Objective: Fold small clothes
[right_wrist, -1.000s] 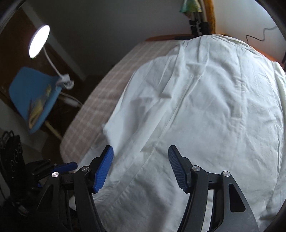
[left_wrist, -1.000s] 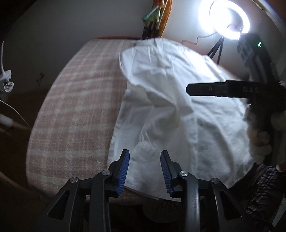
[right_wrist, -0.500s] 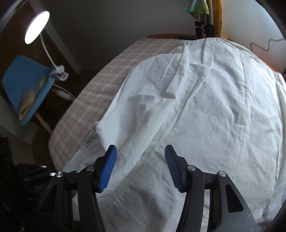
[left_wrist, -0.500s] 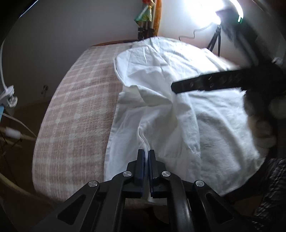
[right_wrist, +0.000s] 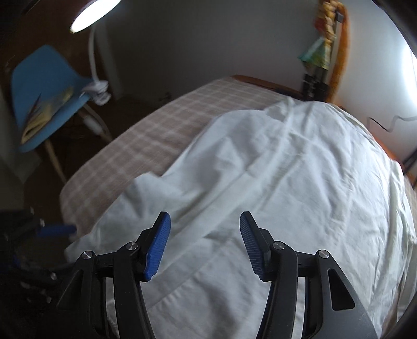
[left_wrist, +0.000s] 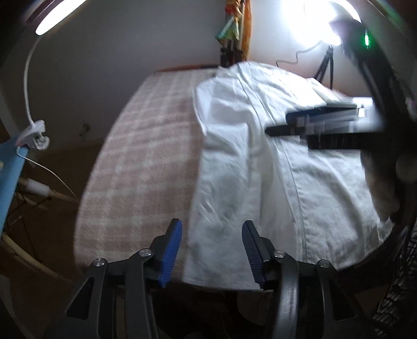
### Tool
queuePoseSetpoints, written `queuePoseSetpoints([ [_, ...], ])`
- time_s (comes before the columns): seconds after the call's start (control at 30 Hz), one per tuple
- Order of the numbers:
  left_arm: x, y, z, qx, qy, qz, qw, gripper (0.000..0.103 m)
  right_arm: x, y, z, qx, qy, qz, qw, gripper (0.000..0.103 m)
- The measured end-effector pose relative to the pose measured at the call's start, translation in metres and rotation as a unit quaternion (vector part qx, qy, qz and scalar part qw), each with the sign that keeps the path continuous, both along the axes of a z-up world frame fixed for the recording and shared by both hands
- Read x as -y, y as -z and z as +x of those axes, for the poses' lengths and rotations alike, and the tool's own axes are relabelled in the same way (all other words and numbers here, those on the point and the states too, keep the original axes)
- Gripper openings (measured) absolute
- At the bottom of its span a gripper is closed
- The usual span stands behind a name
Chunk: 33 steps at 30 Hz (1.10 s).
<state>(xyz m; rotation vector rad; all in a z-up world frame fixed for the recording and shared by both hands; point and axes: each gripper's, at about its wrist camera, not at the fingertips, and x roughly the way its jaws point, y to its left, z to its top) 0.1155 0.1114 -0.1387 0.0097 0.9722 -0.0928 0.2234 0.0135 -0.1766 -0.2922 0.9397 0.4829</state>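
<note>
A white garment (left_wrist: 260,167) lies spread on a pink plaid-covered table (left_wrist: 146,146), its left side folded over itself. My left gripper (left_wrist: 211,250) is open and empty above the garment's near left hem. My right gripper (right_wrist: 204,242) is open and empty, hovering over the garment (right_wrist: 273,182). The right gripper also shows as a dark bar in the left wrist view (left_wrist: 325,122), above the garment's right part. A blue pad of the left gripper (right_wrist: 56,230) shows at the left edge of the right wrist view.
A blue chair (right_wrist: 44,91) with a clamped desk lamp (right_wrist: 91,13) stands left of the table. A bright ring light on a tripod (left_wrist: 323,26) stands behind the far right corner. Colourful items (right_wrist: 323,52) hang on the back wall.
My left gripper, shut on the garment's near hem half a second ago, has opened and let go. The garment's left fold now lies flatter. My right gripper stayed open and drew back slightly.
</note>
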Motion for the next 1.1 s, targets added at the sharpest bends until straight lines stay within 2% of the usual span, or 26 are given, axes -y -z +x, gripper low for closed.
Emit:
queuePoseSetpoints([
  [0.07,-0.007,0.001,0.005,0.001,-0.011,-0.011,0.9999,0.062,-0.006,0.009,0.001,-0.011,-0.007,-0.011,1.0,0.054],
  [0.17,-0.015,0.013,0.02,-0.026,-0.02,-0.036,0.9988,0.062,-0.006,0.027,0.01,-0.036,0.0,-0.028,0.999,0.054],
  [0.23,-0.018,0.021,0.025,-0.045,-0.021,-0.045,0.9978,0.059,-0.004,0.034,0.011,-0.048,0.005,-0.036,0.998,0.054],
  [0.27,-0.021,0.028,0.029,-0.057,-0.023,-0.056,0.9966,0.054,-0.002,0.038,0.014,-0.056,0.008,-0.036,0.998,0.054],
  [0.3,-0.021,0.031,0.029,-0.063,-0.023,-0.066,0.9956,0.049,0.0,0.038,0.013,-0.059,0.01,-0.031,0.998,0.054],
  [0.33,-0.023,0.037,0.03,-0.073,-0.024,-0.082,0.9937,0.048,0.002,0.037,0.013,-0.061,0.011,-0.026,0.998,0.054],
  [0.43,-0.023,0.036,0.024,-0.057,-0.025,-0.089,0.9941,0.046,0.012,0.024,0.014,-0.068,0.023,0.014,0.997,0.055],
  [0.5,-0.027,0.037,0.02,-0.055,-0.028,-0.114,0.9915,0.031,0.02,0.008,0.015,-0.066,0.034,0.054,0.996,0.055],
  [0.63,-0.032,0.038,0.013,-0.055,-0.033,-0.15,0.9866,0.01,0.024,-0.017,0.026,-0.058,0.049,0.112,0.991,0.056],
  [0.73,-0.035,0.035,0.01,-0.052,-0.038,-0.171,0.9831,0.006,0.015,-0.02,0.044,-0.053,0.051,0.1,0.992,0.057],
  [0.93,-0.03,0.028,0.003,-0.043,-0.015,-0.199,0.9789,0.005,-0.014,-0.01,0.106,-0.083,0.062,0.086,0.991,0.057],
  [1.1,-0.02,0.02,0.003,-0.035,0.005,-0.205,0.9782,0.005,-0.037,0.009,0.149,-0.091,0.099,0.039,0.99,0.058],
])
